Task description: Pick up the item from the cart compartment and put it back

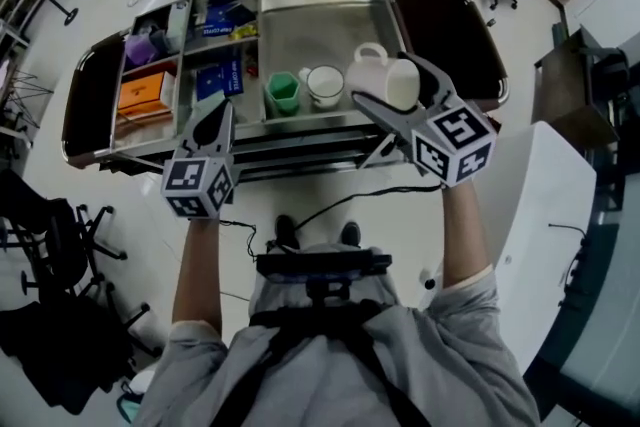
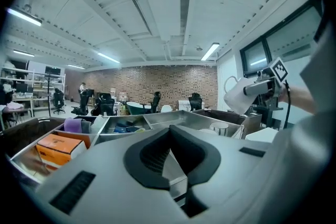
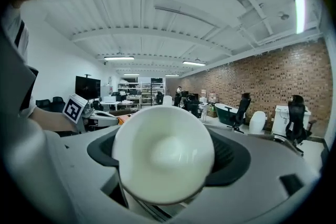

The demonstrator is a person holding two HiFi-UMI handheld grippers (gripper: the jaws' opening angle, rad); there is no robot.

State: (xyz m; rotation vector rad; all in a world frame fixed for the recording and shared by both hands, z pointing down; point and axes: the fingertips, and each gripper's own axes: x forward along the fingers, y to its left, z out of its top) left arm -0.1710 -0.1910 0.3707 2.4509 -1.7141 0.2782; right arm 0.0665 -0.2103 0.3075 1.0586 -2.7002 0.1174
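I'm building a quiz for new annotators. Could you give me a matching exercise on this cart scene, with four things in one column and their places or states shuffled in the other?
Things:
1. white ceramic mug
2. green plastic cup
3. orange cardboard box
4. left gripper

Places or states:
A. in a small compartment at the left of the steel cart
B. jaws together, holding nothing
C. lifted, held in the right gripper
D. standing in the large steel compartment

Pairs: 1-C, 2-D, 3-A, 4-B

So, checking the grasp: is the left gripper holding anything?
No, the left gripper has its jaws shut with nothing between them.
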